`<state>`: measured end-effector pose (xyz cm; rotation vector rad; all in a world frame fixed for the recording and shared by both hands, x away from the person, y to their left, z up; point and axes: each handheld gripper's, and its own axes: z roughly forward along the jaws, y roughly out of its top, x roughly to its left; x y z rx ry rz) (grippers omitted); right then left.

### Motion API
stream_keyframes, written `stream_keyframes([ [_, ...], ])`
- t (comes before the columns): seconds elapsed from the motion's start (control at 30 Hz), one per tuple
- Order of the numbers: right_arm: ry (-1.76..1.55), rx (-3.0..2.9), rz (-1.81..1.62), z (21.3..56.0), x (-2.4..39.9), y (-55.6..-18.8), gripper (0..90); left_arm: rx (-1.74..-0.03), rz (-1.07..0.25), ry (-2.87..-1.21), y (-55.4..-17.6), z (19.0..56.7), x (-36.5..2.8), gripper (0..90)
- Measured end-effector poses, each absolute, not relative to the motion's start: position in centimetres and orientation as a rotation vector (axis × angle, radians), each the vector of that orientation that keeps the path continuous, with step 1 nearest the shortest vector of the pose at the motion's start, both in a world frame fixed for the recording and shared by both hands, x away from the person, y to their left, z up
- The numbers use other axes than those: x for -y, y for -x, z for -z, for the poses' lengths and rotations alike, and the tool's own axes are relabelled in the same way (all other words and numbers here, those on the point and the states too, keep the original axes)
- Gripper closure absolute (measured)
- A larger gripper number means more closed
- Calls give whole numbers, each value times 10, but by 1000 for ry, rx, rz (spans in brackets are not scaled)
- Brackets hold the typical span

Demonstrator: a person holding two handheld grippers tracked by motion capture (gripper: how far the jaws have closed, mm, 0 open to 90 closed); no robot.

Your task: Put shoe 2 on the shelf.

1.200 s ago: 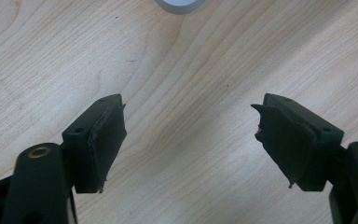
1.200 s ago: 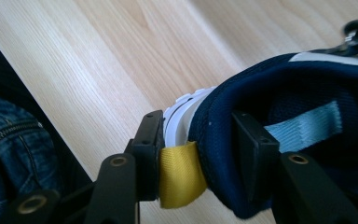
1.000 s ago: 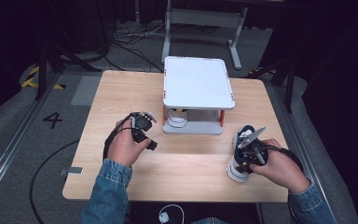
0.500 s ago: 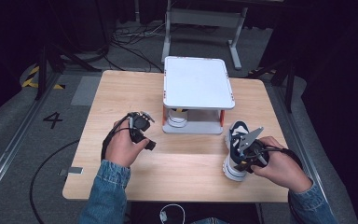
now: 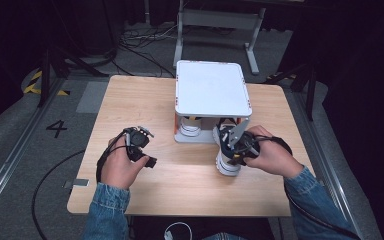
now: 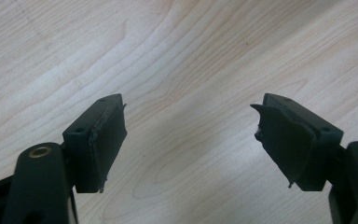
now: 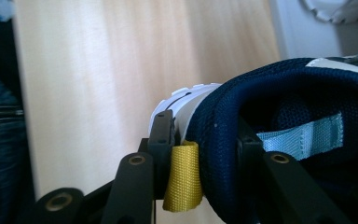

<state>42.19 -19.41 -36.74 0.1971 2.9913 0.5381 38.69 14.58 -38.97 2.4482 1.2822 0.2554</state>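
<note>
Looking down from the high view, the white two-tier rack (image 5: pixel 213 95) stands at the middle of the far half of the wooden table (image 5: pixel 130 105) and serves as the landmark. The right gripper (image 5: pixel 231 146) carries a navy and white shoe (image 5: pixel 228 161) just in front of the rack's near right corner, toe pointing towards the lower shelf. That heading suggests the shoe is meant to slide in beside a second shoe (image 5: pixel 190 125), which already sits under the rack's top plate on the left. The left gripper (image 5: pixel 141 145) hangs over bare wood, in front of and to the left of the rack, well apart from both shoes, probably kept out of the way.

From the left gripper view, its jaws stand wide apart with nothing between them, just the table's grain (image 6: pixel 182 56) beneath, so this hand looks to be idling.

From the right gripper view, the jaws are clamped on the shoe's padded heel collar (image 7: pixel 219 154), one pad outside against the heel and its yellow pull loop (image 7: pixel 182 179), the other inside the opening near a pale blue tab (image 7: pixel 303 135). They have just been closing on that collar. Pinching the collar probably keeps the sole level and the toe free to enter first.
</note>
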Motion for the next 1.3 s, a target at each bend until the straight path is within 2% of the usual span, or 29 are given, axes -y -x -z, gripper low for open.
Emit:
stream_keyframes([
  [0.2, -141, -2967, -563, 383, 174, -455, 668, -1280, -229, -2433, -382, 389, -150, 239],
  [0.37, -143, -2939, -582, 391, 166, -460, 649, -1263, -232, -2435, -380, 386, -148, 238],
  [0.5, -162, -2858, -693, 390, 171, -453, 494, -1269, -229, -2438, -382, 386, -148, 238],
  [0.77, -361, -2675, -908, 358, 205, -423, 387, -1247, -227, -2454, -386, 385, -141, 238],
  [0.93, -759, -2629, -1036, 362, 229, -403, 358, -1233, -227, -2460, -388, 384, -136, 236],
  [1.03, -865, -2603, -976, 372, 239, -396, 369, -1226, -223, -2470, -388, 385, -134, 236],
  [1.3, -1083, -2562, -882, 399, 226, -404, 372, -1242, -222, -2463, -383, 386, -138, 236],
])
